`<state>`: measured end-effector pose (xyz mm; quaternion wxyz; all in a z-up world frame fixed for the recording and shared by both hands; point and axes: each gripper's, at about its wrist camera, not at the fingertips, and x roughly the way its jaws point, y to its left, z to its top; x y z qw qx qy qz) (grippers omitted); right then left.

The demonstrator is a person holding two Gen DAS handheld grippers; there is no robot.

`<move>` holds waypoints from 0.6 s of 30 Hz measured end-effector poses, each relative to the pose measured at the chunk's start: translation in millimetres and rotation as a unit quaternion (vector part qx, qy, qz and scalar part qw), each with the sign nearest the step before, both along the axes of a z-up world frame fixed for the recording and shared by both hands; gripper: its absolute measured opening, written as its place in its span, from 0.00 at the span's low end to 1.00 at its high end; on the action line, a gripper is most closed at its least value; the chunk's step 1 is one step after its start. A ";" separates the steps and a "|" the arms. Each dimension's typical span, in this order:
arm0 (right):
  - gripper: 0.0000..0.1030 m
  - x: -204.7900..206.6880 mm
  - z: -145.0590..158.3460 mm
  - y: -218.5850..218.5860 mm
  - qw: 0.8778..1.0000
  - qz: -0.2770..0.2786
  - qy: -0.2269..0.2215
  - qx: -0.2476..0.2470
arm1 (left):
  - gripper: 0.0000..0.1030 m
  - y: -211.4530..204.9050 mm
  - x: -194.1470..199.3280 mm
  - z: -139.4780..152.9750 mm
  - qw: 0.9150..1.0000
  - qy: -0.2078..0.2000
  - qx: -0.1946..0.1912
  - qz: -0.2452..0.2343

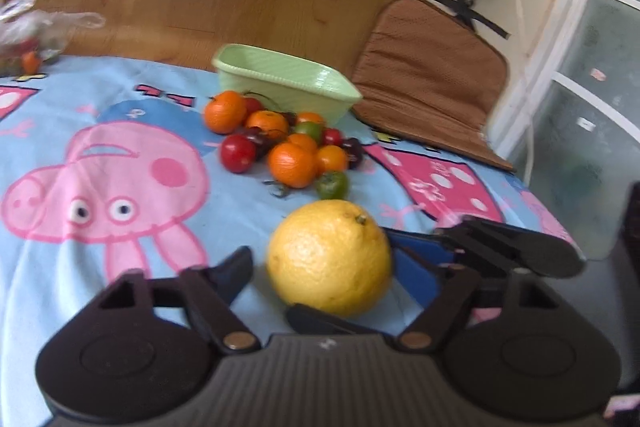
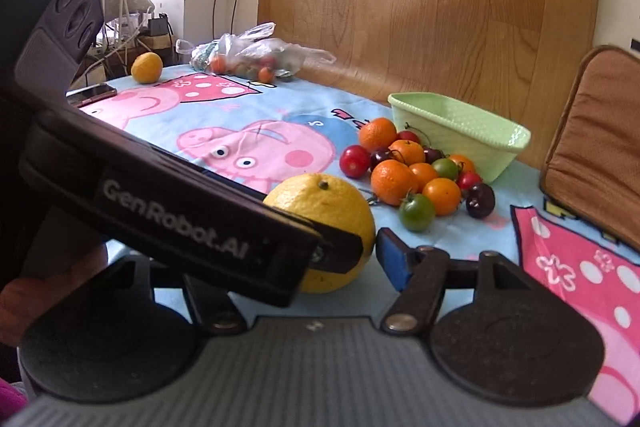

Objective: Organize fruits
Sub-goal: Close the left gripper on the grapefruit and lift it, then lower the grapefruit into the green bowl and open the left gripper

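Left tool (image 1: pixel 320 279) open, big yellow citrus (image 1: pixel 329 257) between fingers, untouched.

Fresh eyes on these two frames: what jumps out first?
The big yellow citrus in the near foreground, lying between the two grippers with no pad seen pressing it. Behind it a bright pile of small oranges and tomatoes lies on the cartoon pig tablecloth. Just beyond the pile stands the pale green basket, with no fruit visible in it.
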<state>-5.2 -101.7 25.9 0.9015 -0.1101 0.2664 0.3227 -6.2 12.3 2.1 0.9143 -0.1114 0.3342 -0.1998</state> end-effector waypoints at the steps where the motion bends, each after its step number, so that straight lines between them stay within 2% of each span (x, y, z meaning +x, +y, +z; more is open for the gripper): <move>1: 0.68 2.4 -1.3 -1.4 1.000 -0.002 0.007 0.006 | 0.67 -2.7 0.1 2.4 1.000 0.000 0.003 0.006; 4: 0.66 5.6 4.9 -4.9 1.000 -0.012 0.008 0.027 | 0.67 -7.1 8.2 23.4 1.000 -0.024 0.008 0.005; 7: 0.66 18.3 26.4 -9.3 0.998 -0.015 -0.046 0.041 | 0.67 -13.1 35.6 57.0 0.998 -0.061 0.016 0.001; 9: 0.67 41.6 42.4 -10.8 0.996 -0.021 -0.074 0.046 | 0.67 -20.7 67.8 75.6 0.996 -0.079 0.031 0.002; 11: 0.67 72.6 51.5 -9.9 0.994 -0.031 -0.093 0.043 | 0.67 -28.6 109.8 83.7 0.996 -0.078 0.041 0.002; 15: 0.67 147.5 49.8 -11.8 0.995 -0.063 -0.060 0.042 | 0.67 -39.0 186.5 74.4 0.999 -0.037 0.040 0.001; 18: 0.67 191.4 36.6 -17.5 0.995 -0.082 -0.021 0.044 | 0.67 -48.0 223.4 56.7 0.999 -0.014 0.045 0.001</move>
